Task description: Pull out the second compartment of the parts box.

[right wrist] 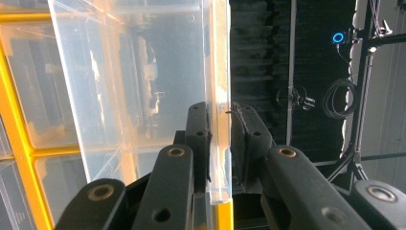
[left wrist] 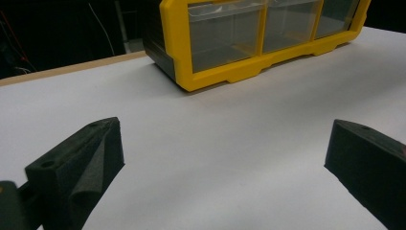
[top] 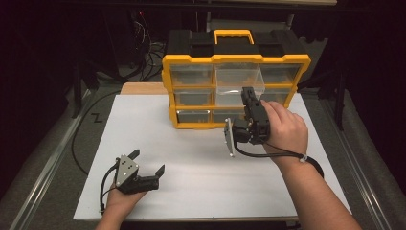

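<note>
The right hand-held gripper [right wrist: 220,143] is clamped on the clear front wall of a drawer [top: 238,81], which sits partly pulled out of the yellow organizer [top: 191,59] just ahead of it. Whether it is going in or out, I cannot tell. The left hand-held gripper [top: 149,163] rests wide open and empty on the counter [top: 201,182].

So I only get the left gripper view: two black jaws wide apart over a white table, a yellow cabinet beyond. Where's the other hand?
Observer: At the cabinet, where the right gripper has its jaws pinched on a clear drawer.
Operator: Which drawer?
Observer: The top row's middle one, which sticks out in front of its neighbours in the high view.
Operator: Gripping where?
Observer: On the drawer's thin wall, one jaw on each side of it.
</note>
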